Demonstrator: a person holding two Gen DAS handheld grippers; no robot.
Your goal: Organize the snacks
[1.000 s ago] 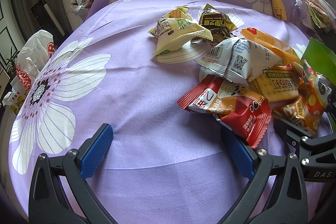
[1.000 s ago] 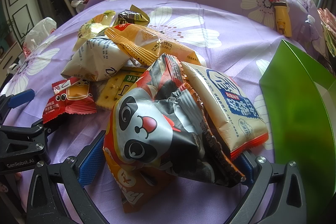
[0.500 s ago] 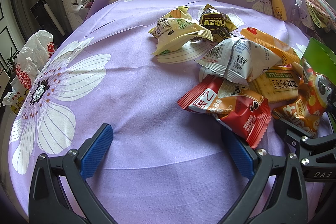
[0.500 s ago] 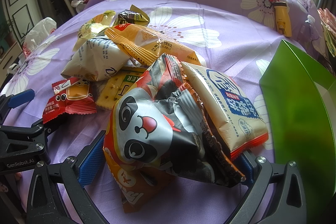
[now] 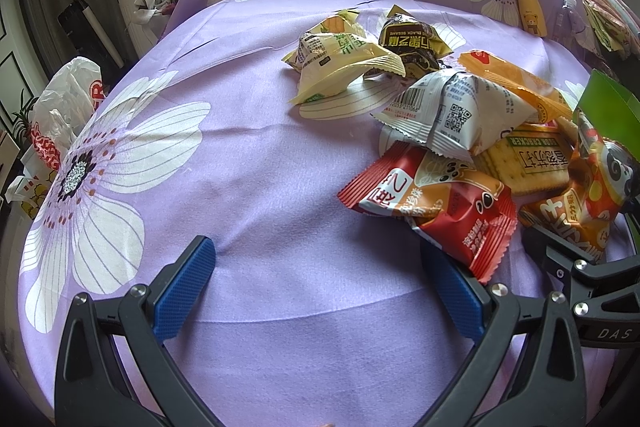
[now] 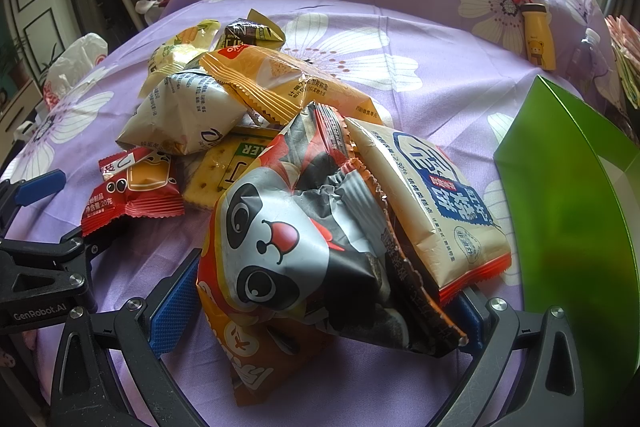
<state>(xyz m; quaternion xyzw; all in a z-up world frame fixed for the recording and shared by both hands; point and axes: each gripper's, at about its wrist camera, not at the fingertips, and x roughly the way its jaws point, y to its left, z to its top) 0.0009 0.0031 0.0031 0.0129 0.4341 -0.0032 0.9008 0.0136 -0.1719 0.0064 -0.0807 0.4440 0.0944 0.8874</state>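
Note:
Several snack packets lie in a pile on a purple flowered bedspread (image 5: pixel 248 163). My right gripper (image 6: pixel 320 291) is open, its jaws wide on either side of a panda packet (image 6: pixel 288 247) and a cream-and-blue biscuit packet (image 6: pixel 432 203); neither blue pad visibly presses them. My left gripper (image 5: pixel 320 267) is open and empty over bare cloth, its right pad beside a red packet (image 5: pixel 436 207). A white packet (image 5: pixel 452 111), a cracker pack (image 5: pixel 528 163), an orange packet (image 6: pixel 276 79) and yellow and brown packets (image 5: pixel 348 63) lie behind.
A green box (image 6: pixel 568 211) stands open at the right of the pile. A yellow bear bottle (image 6: pixel 540 39) leans on the flowered backrest. A white plastic bag (image 5: pixel 64 107) sits off the bed's left edge. Each gripper shows in the other's view.

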